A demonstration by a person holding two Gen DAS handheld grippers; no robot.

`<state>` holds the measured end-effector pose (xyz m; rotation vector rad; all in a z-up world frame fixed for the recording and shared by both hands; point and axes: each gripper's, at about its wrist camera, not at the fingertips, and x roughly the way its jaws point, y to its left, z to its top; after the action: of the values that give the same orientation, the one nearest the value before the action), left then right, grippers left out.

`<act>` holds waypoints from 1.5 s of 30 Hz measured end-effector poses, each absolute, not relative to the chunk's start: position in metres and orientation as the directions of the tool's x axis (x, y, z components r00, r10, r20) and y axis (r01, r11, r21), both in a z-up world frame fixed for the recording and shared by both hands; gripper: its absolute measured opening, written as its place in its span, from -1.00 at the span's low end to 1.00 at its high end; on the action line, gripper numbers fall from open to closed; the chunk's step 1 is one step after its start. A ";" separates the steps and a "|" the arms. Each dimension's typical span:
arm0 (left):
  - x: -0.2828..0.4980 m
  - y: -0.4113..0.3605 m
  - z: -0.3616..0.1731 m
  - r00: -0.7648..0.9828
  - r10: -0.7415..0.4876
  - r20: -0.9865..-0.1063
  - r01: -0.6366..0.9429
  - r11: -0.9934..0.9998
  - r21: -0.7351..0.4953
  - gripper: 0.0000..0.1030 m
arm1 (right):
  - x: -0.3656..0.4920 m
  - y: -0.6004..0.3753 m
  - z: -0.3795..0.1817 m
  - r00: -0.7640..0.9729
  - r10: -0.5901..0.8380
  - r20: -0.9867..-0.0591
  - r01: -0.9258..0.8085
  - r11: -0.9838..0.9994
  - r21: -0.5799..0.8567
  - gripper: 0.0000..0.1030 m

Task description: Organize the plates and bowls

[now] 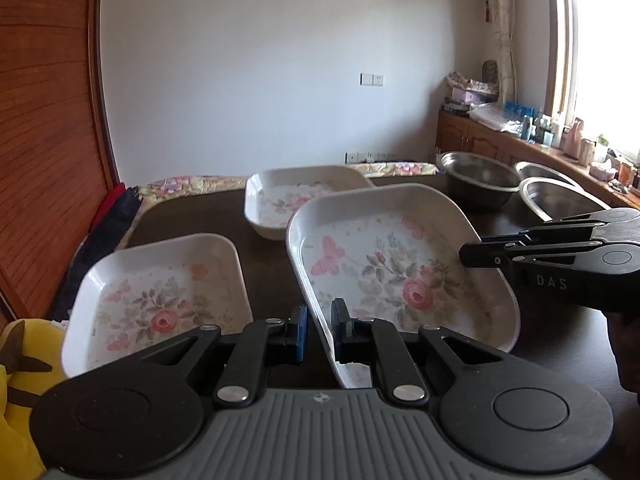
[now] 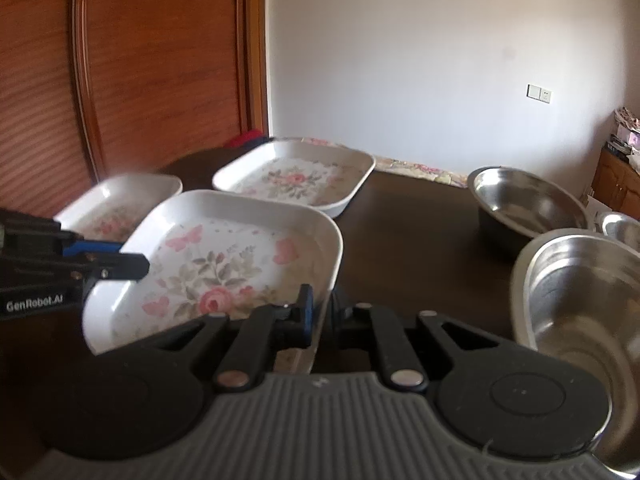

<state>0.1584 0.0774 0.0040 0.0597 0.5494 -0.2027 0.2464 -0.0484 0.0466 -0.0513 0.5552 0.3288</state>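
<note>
Across the dark brown table (image 1: 192,216) stand three white floral dishes and three steel bowls, with a wood-slatted door (image 1: 44,140) closing the room on the far left and a yellow soft toy (image 1: 16,376) at the near left edge. Left of centre, the nearest floral dish (image 1: 160,292) lies flat on the table; behind it a second floral dish (image 1: 296,196) sits by the table's far edge, where a flowered cloth (image 1: 192,184) shows. Centre stage, the tilted floral dish (image 1: 400,264) is raised off the surface at one side: the left gripper (image 1: 320,332) is clamped narrow on its near-left rim, and the right gripper (image 2: 320,312) pinches its near-right rim, pads pressed to either face. Behind stretches a plain white wall (image 1: 260,60) with a switch plate (image 1: 372,79). Rightward rest the steel bowls (image 1: 476,180), close together on the table's right part. Beyond them runs a wooden cabinet (image 1: 472,140) cluttered with bottles under a bright window (image 1: 600,60) with a pale curtain (image 1: 500,20).
</note>
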 end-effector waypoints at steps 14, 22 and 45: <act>0.093 0.066 0.034 0.872 -0.191 -0.450 0.219 0.976 0.010 -0.23 | 0.191 -0.060 0.073 0.841 0.307 -0.446 -0.311 0.948 0.064 -0.83; 0.061 0.065 0.028 0.863 -0.213 -0.458 0.222 0.975 -0.034 -0.23 | 0.156 -0.069 0.087 0.858 0.319 -0.403 -0.314 0.946 0.080 -0.85; 0.086 0.072 -0.008 0.821 -0.214 -0.530 0.206 0.976 -0.076 -0.20 | 0.133 -0.072 0.046 0.809 0.372 -0.456 -0.332 0.928 0.167 -0.85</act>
<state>0.0859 0.0722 -0.0077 -0.0155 0.5659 -0.2233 0.1330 -0.0715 0.0464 0.0810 0.5034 0.3765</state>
